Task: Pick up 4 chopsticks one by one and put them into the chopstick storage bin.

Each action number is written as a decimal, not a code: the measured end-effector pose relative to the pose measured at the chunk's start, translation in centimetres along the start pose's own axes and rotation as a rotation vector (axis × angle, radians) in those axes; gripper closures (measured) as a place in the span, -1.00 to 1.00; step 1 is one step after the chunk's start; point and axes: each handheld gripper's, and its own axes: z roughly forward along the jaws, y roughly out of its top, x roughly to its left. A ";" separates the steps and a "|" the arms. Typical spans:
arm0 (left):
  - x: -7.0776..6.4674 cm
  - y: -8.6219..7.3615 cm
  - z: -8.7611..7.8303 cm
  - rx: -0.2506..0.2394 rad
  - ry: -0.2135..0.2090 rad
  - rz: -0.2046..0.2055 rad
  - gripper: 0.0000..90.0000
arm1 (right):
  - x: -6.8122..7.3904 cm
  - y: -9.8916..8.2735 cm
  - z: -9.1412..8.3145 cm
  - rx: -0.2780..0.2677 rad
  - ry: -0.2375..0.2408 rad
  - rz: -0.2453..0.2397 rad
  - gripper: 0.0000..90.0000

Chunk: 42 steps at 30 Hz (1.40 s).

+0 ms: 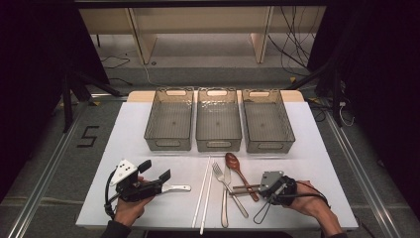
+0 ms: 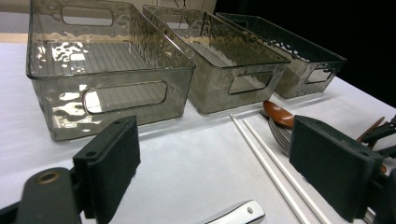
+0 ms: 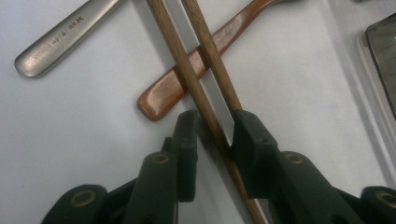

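Three clear bins (image 1: 218,126) sat unfilled at upper centre of the table (image 1: 124,144). Lower right, the right hand-held gripper (image 1: 261,187) straddled the brown chopsticks (image 3: 198,91), unclamped; the left hand-held gripper (image 1: 157,171) gaped.

The high view looks forward and down over the whole bench (image 1: 148,208). The left gripper view sits low just above the bench, facing past its tongs (image 2: 215,172) toward three bins (image 2: 112,70). The right gripper view looks steeply down, very close, ahead of its tongs (image 3: 212,140); it shares the brown chopsticks (image 3: 187,70) and wooden spoon (image 3: 196,70) with the high view.
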 end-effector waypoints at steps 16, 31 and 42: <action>0.0 0.0 0.0 0.001 0.001 0.004 -0.65 | 0.2 0.9 -0.3 0.094 0.069 -0.151 0.76; 0.0 0.0 0.0 0.001 0.003 0.000 -0.65 | 0.6 1.1 -1.0 0.064 0.117 -0.214 0.89; 0.0 0.0 0.0 0.000 0.004 -0.002 -0.65 | -0.7 2.5 -3.1 -0.089 0.092 -0.085 0.89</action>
